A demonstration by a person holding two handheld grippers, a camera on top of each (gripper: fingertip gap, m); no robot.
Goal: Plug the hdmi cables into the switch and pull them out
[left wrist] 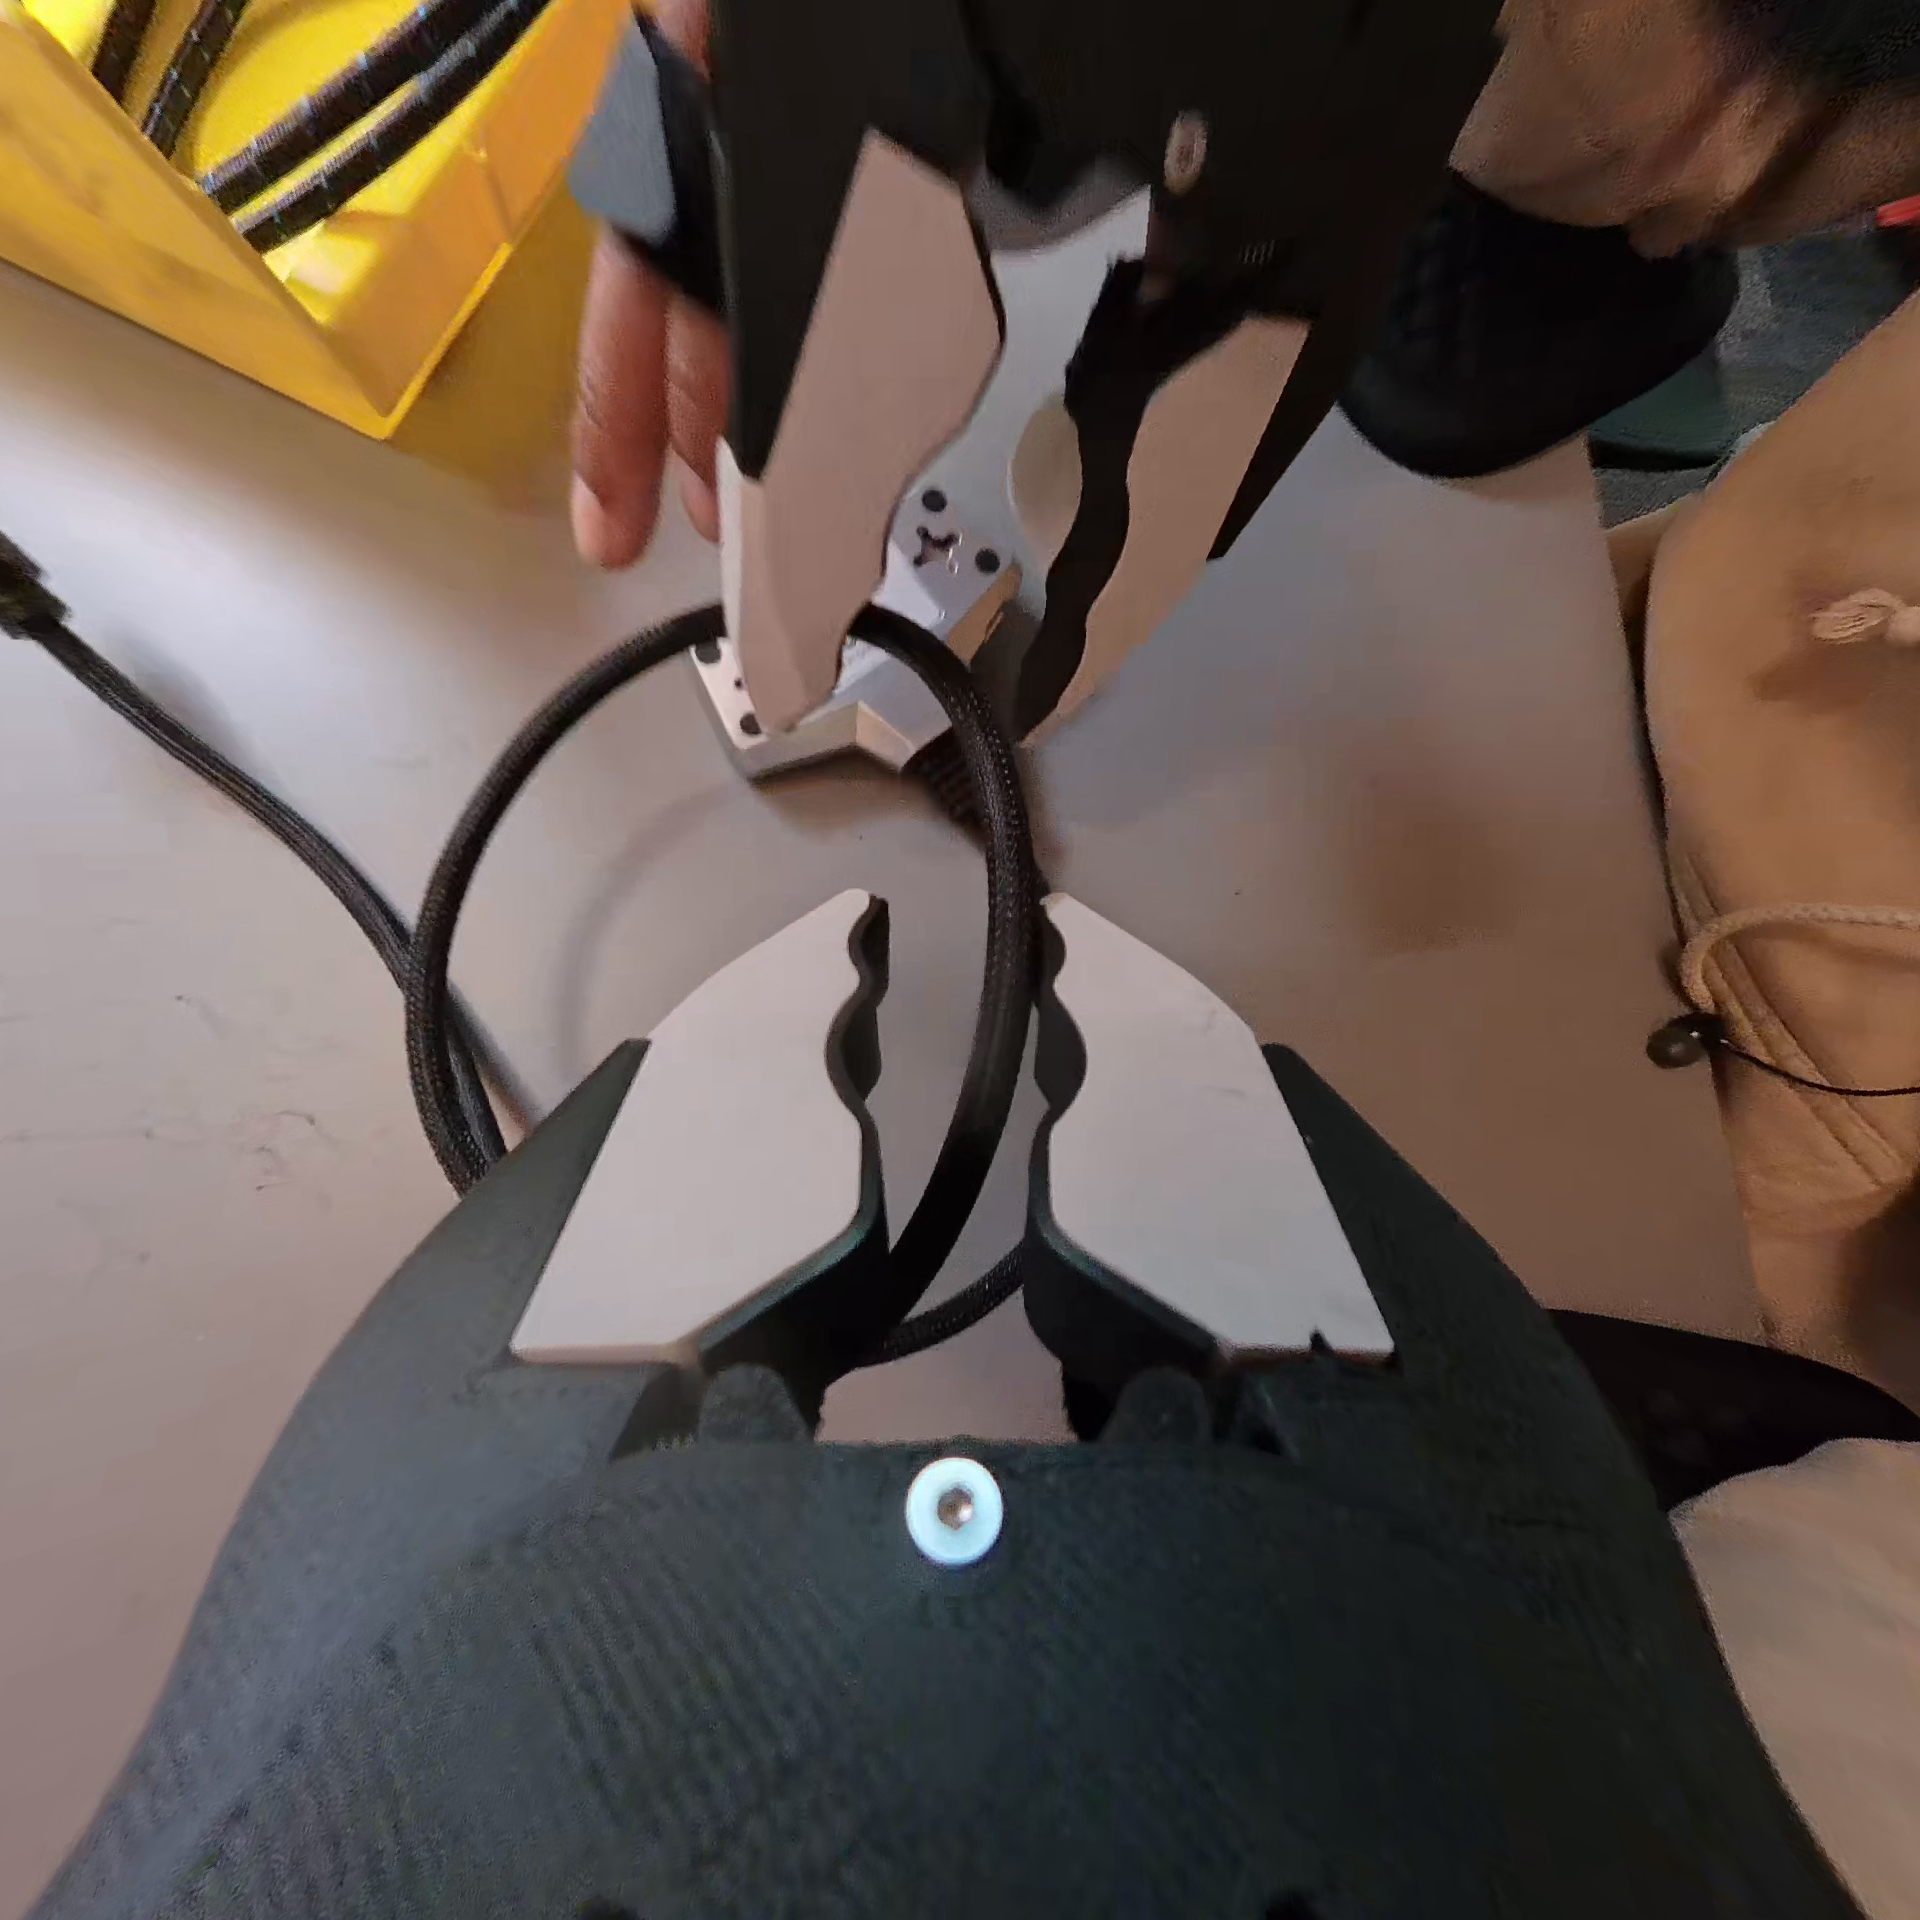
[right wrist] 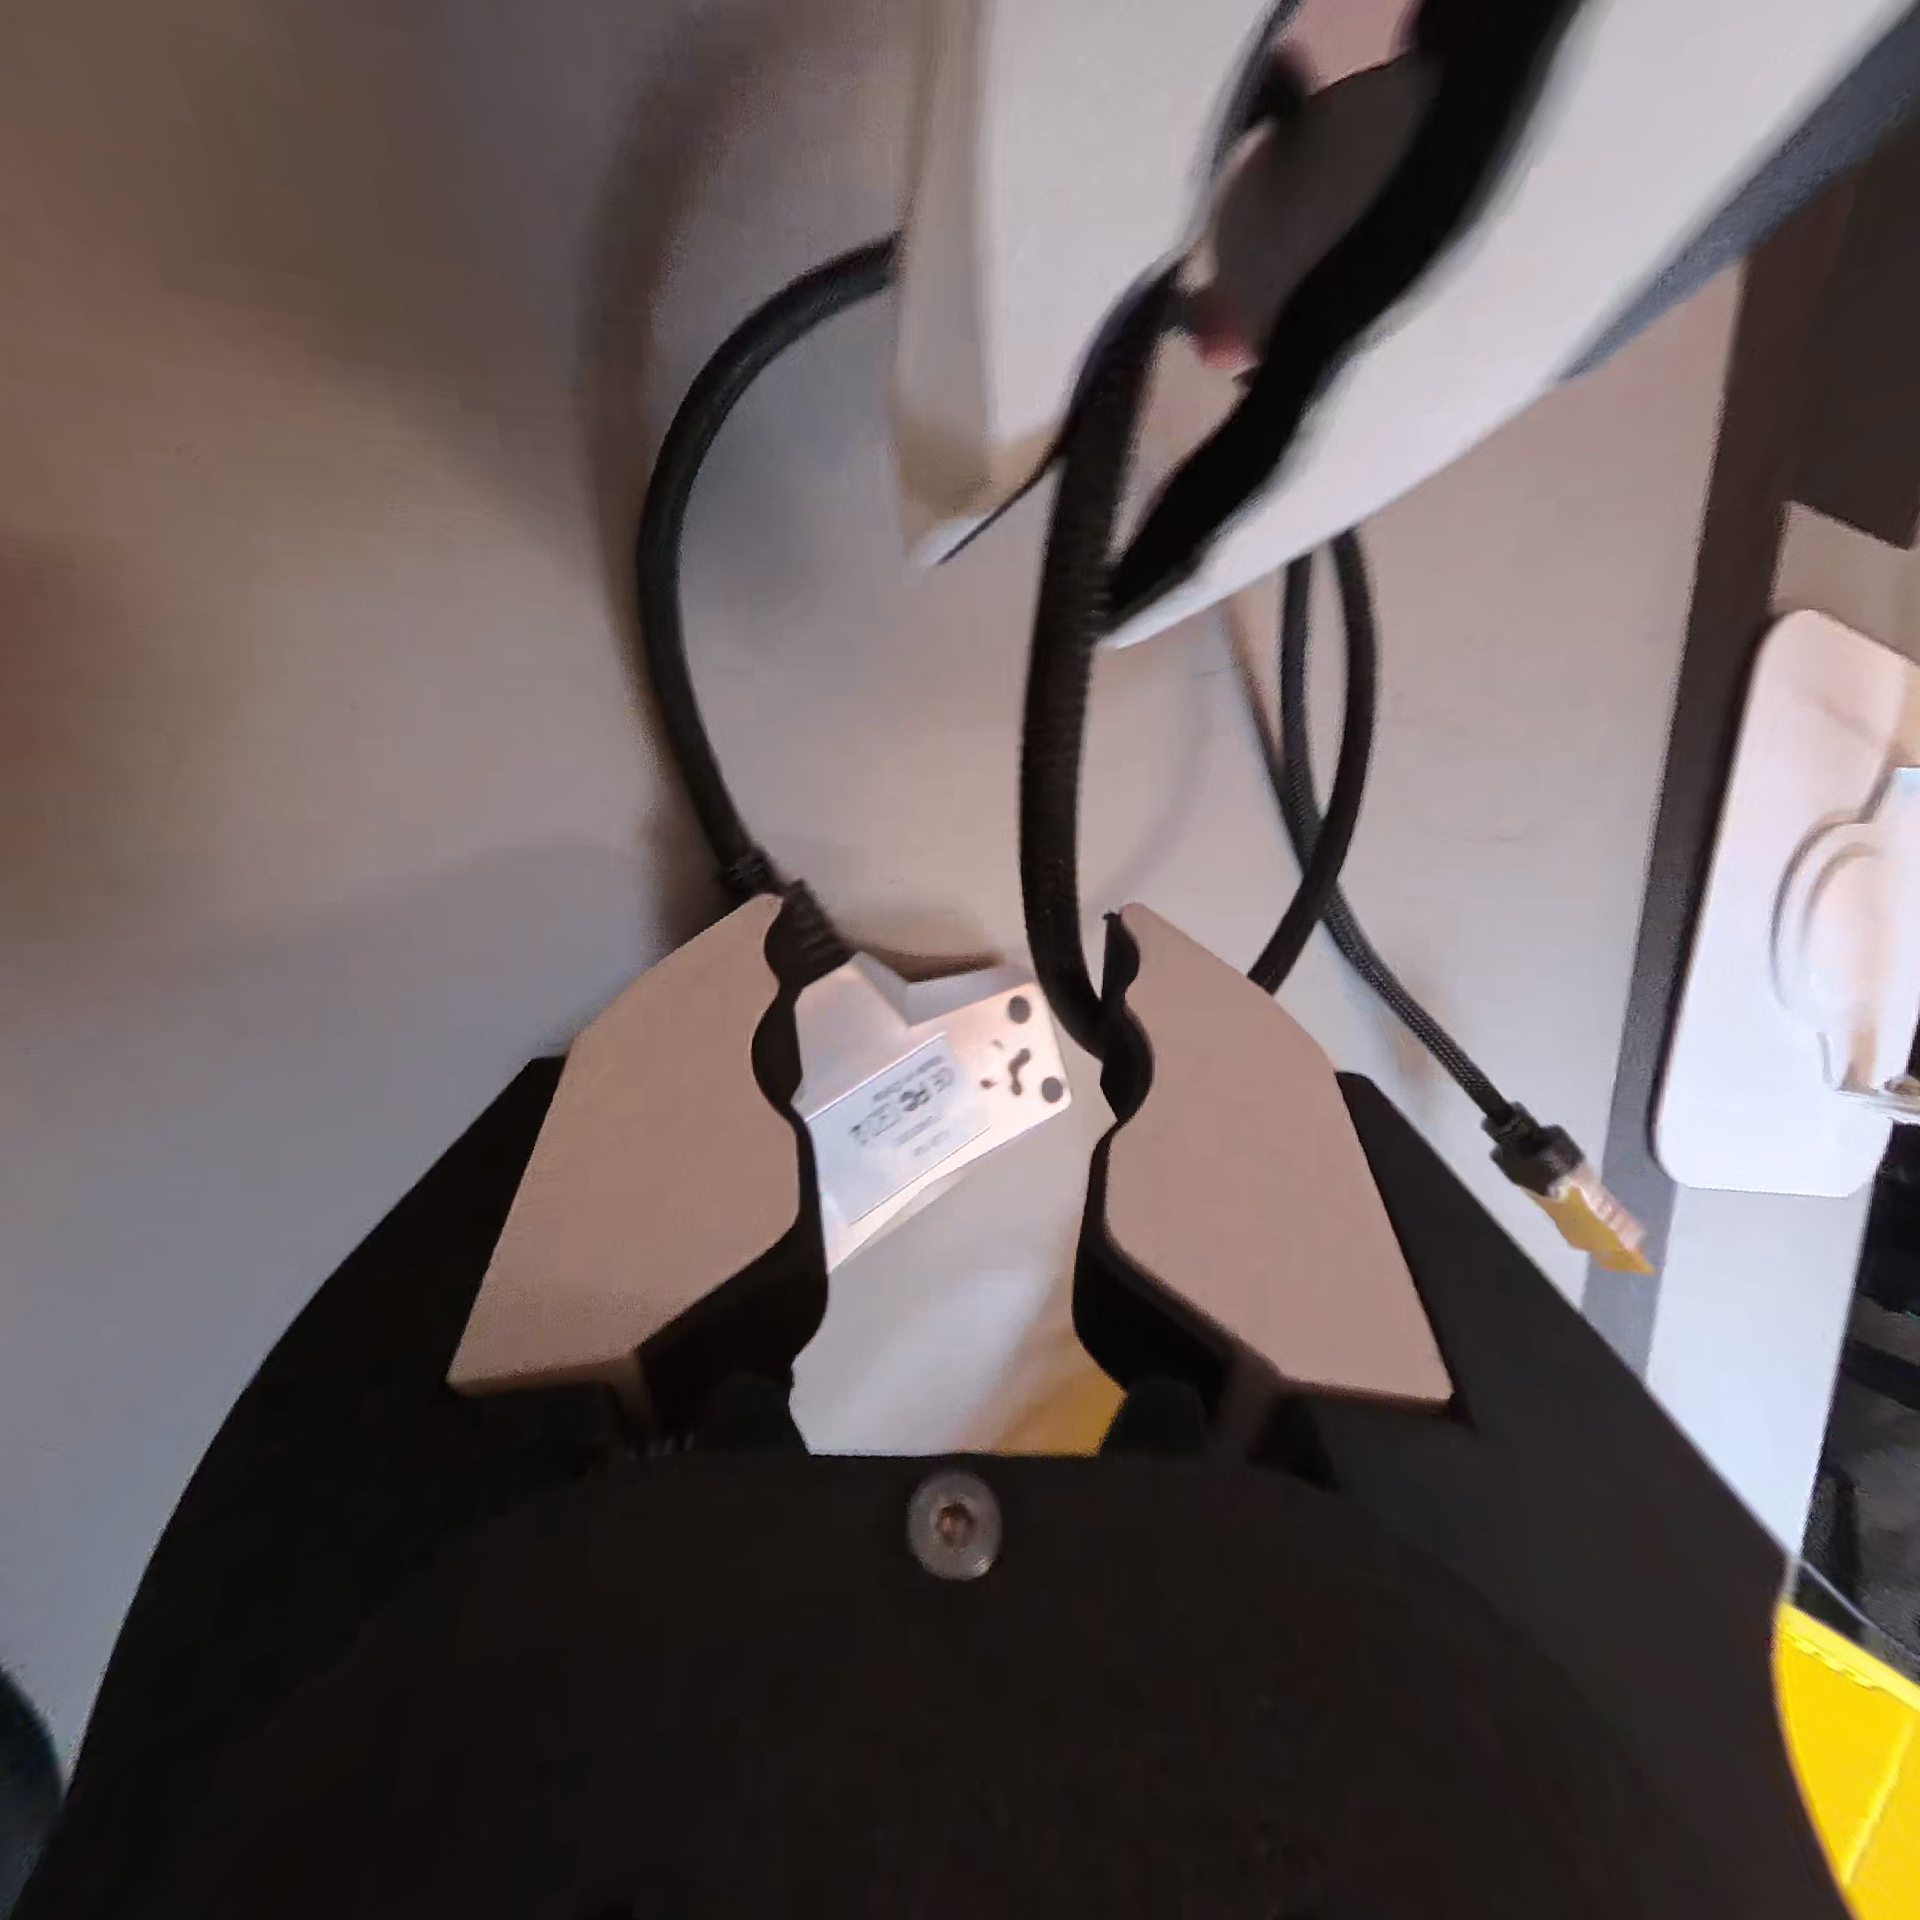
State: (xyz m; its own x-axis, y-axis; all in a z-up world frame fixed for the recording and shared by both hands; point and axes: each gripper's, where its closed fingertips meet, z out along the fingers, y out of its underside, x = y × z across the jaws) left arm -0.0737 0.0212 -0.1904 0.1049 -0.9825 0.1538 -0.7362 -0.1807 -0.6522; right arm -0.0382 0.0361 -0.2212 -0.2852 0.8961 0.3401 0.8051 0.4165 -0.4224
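The silver HDMI switch (left wrist: pixel 810 750) (right wrist: pixel 935 1091) lies on the grey table. My right gripper (right wrist: pixel 945 925) is open and straddles it, one finger on each side; it also shows in the left wrist view (left wrist: pixel 909 717), coming down from above. A black braided cable (left wrist: pixel 1006 831) (right wrist: pixel 1049 727) loops out from the switch. My left gripper (left wrist: pixel 961 914) is open, with this cable running loosely between its fingers; it shows blurred at the top of the right wrist view (right wrist: pixel 1023 592). A second cable's loose gold plug (right wrist: pixel 1569 1195) lies to the right.
A yellow bin (left wrist: pixel 343 343) holding more black cables stands at the back left. A person's hand (left wrist: pixel 623 416) is by the right gripper, and beige clothing (left wrist: pixel 1787 831) lies at the right. A white power strip (right wrist: pixel 1787 1039) lies beyond the loose plug.
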